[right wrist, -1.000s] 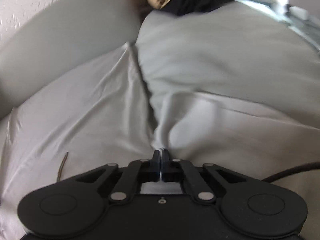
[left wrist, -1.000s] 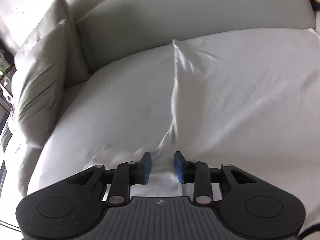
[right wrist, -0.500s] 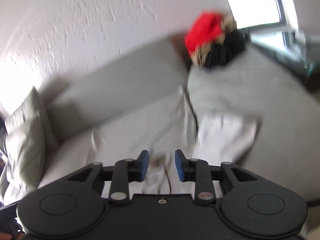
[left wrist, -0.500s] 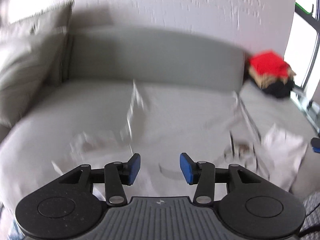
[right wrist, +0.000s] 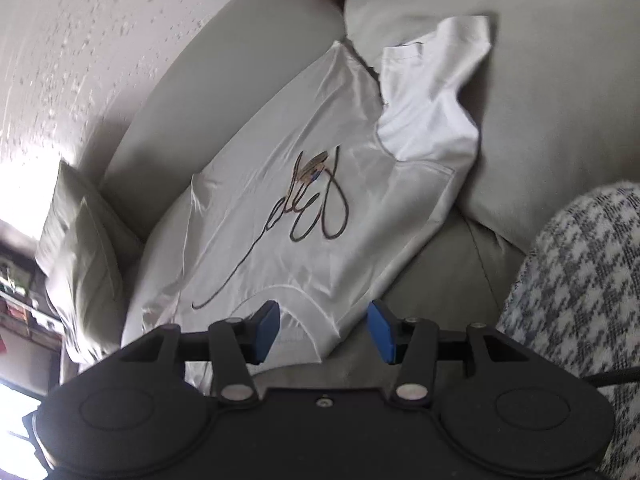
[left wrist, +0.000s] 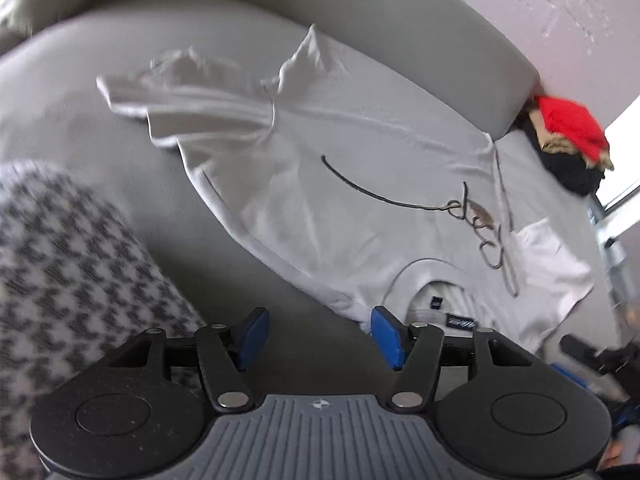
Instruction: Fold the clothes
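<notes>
Filling both views, a grey sofa (left wrist: 120, 92) carries a white T-shirt (left wrist: 360, 184) spread flat across its seat, front up, a black scrawl (right wrist: 308, 204) across the chest. One sleeve (right wrist: 432, 92) lies over the next cushion. A houndstooth-clad leg (left wrist: 68, 272) shows at the frame edges. A pillow (right wrist: 80, 248) leans at the sofa's far end, and a pile of folded clothes (left wrist: 568, 140), red on top, sits at the other. The left gripper (left wrist: 316, 332) hovers just off the collar, jaws opening, nothing between them. The right gripper (right wrist: 324, 330) hangs above the shirt's near edge, jaws opening too, pads clear of cloth.
</notes>
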Demonstrator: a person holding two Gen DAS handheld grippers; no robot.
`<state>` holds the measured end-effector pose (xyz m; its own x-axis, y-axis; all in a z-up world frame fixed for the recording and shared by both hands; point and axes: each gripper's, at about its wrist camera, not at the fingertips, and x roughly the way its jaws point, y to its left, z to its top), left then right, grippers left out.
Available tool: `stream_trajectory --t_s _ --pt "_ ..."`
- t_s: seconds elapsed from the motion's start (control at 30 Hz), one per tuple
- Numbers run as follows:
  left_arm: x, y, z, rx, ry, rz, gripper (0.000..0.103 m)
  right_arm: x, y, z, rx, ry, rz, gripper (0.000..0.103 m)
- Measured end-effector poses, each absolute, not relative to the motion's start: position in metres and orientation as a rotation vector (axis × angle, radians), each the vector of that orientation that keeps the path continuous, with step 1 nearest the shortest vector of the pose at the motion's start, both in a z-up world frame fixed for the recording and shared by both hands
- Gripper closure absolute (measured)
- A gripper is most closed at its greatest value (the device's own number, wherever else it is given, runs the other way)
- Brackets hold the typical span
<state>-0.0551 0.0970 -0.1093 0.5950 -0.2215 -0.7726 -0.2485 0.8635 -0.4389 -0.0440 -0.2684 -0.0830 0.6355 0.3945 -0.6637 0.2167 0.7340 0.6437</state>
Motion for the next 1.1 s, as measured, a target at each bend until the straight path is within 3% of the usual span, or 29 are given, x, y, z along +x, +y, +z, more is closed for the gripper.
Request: stream_trajectory --t_s 0.27,0.47,0.83,1.1 --pt "-0.043 0.108 -0.111 -0.693 0.937 0.026 0.049 -0.037 -0.299 -0.101 0.913 0.853 0.027 0.057" --pt "-0.035 0.112 -0.109 -0.74 0.96 0.033 0.049 -0.022 -0.308 -0.109 0.93 0.875 -0.041 0.065" --pt "-0.028 0.125 -0.115 -0.885 1.014 -0.017 0.047 -0.024 -0.293 -0.117 0.967 0.96 -0.043 0.06" --pt "-0.022 0.127 -0.12 -0.962 0.953 -0.069 0.047 -0.017 -0.31 -0.136 1.128 0.836 -0.051 0.061"
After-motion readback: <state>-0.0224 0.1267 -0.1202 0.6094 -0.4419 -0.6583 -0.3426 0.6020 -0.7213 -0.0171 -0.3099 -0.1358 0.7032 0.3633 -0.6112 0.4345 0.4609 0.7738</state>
